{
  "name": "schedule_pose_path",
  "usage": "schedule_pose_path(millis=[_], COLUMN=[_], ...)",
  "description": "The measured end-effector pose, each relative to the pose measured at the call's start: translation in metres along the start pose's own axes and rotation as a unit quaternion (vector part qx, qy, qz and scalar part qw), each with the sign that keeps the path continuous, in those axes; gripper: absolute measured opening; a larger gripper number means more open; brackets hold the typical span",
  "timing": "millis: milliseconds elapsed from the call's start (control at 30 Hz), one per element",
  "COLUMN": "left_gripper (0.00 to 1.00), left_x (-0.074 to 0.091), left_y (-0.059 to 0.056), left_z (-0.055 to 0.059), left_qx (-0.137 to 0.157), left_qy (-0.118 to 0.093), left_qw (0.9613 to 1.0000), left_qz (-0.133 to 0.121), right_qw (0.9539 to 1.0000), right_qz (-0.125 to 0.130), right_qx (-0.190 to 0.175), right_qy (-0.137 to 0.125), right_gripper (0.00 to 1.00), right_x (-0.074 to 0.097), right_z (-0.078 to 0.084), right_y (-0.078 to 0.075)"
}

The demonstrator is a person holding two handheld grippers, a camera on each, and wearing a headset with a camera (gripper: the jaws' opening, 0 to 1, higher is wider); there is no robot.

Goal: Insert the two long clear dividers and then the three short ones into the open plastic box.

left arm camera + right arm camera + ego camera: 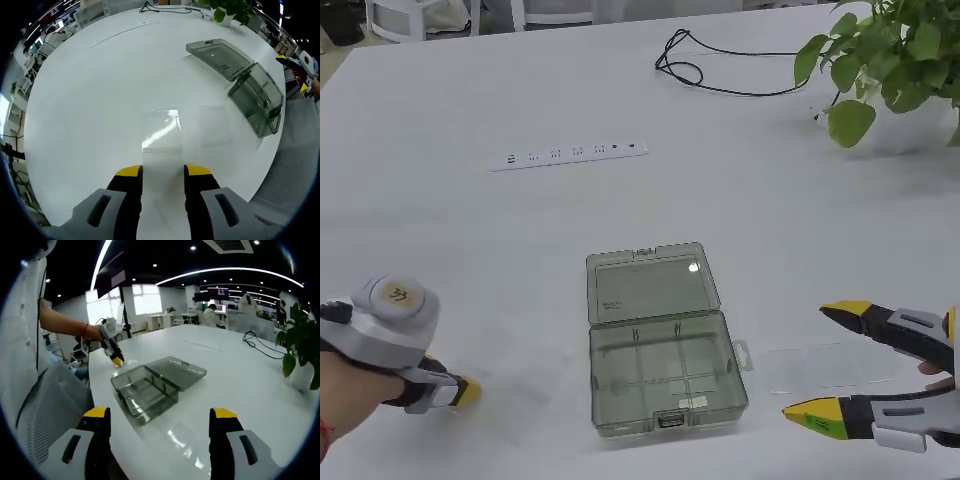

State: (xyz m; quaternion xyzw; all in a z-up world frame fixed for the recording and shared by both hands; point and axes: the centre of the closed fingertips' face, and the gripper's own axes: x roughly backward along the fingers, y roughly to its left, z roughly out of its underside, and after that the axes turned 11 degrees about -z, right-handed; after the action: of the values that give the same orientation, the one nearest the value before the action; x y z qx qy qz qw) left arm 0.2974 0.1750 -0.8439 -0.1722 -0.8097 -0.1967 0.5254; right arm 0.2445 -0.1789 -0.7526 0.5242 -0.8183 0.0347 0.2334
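Note:
The open smoky plastic box sits near the table's front edge, its lid laid flat behind it. Faint lines cross its inside; I cannot tell what they are. Clear dividers lie flat just right of the box, between the jaws of my open right gripper. In the right gripper view they glint on the table ahead of the wide jaws, with the box beyond. My left gripper rests left of the box. Its jaws stand slightly apart, with a clear divider ahead.
A white power strip lies mid-table, a black cable loops at the back, and a potted plant stands at the back right. The table's front edge runs close below the box.

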Motion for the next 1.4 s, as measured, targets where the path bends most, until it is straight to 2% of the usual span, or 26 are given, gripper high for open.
schedule_pose_path(millis=[67,233,367,500,567,767,933,967,1033,1100,1200,1300,1400], left_gripper=[0.31,0.30,0.30,0.30,0.30,0.30,0.30,0.30,0.30,0.30,0.30,0.30,0.30], left_x=[0.000,0.003,0.005,0.010,0.014,0.035,0.050,0.052,0.059,0.064,0.074,0.082,0.087], left_y=[0.000,-0.003,-0.005,-0.006,-0.005,-0.013,-0.020,-0.022,-0.028,-0.034,-0.046,-0.059,-0.069], left_z=[0.000,-0.002,-0.001,-0.007,-0.010,-0.031,-0.045,-0.047,-0.055,-0.060,-0.072,-0.081,-0.087], left_qx=[0.006,0.045,0.057,0.092,0.100,0.141,0.165,0.166,0.168,0.173,0.185,0.186,0.188], left_qy=[-0.003,-0.018,-0.026,-0.048,-0.056,-0.109,-0.142,-0.146,-0.165,-0.173,-0.195,-0.211,-0.219], left_qw=[1.0000,0.9987,0.9977,0.9941,0.9928,0.9823,0.9730,0.9722,0.9680,0.9652,0.9564,0.9508,0.9467], left_qz=[0.001,0.017,0.024,0.035,0.038,0.059,0.075,0.076,0.086,0.093,0.113,0.130,0.142], right_qw=[1.0000,1.0000,1.0000,1.0000,1.0000,0.9998,0.9993,0.9991,0.9989,0.9988,0.9982,0.9977,0.9971], right_qz=[0.000,-0.002,-0.004,-0.007,-0.007,-0.004,-0.004,-0.004,-0.002,-0.003,-0.004,-0.009,-0.008], right_qx=[-0.001,0.001,0.003,0.004,0.004,-0.006,-0.012,-0.014,-0.017,-0.016,-0.024,-0.029,-0.030], right_qy=[0.000,0.002,0.002,0.002,0.000,-0.021,-0.035,-0.040,-0.043,-0.046,-0.055,-0.060,-0.070], right_gripper=[0.81,0.80,0.80,0.79,0.78,0.77,0.75,0.74,0.73,0.72,0.69,0.64,0.63], right_x=[0.000,-0.002,-0.004,-0.004,-0.004,-0.005,-0.007,-0.007,-0.009,-0.009,-0.012,-0.015,-0.018], right_z=[0.000,-0.003,-0.005,-0.011,-0.014,-0.033,-0.048,-0.052,-0.057,-0.061,-0.072,-0.082,-0.093], right_y=[0.001,0.003,0.004,0.006,0.007,0.005,0.005,0.005,0.005,0.006,0.009,0.013,0.016])
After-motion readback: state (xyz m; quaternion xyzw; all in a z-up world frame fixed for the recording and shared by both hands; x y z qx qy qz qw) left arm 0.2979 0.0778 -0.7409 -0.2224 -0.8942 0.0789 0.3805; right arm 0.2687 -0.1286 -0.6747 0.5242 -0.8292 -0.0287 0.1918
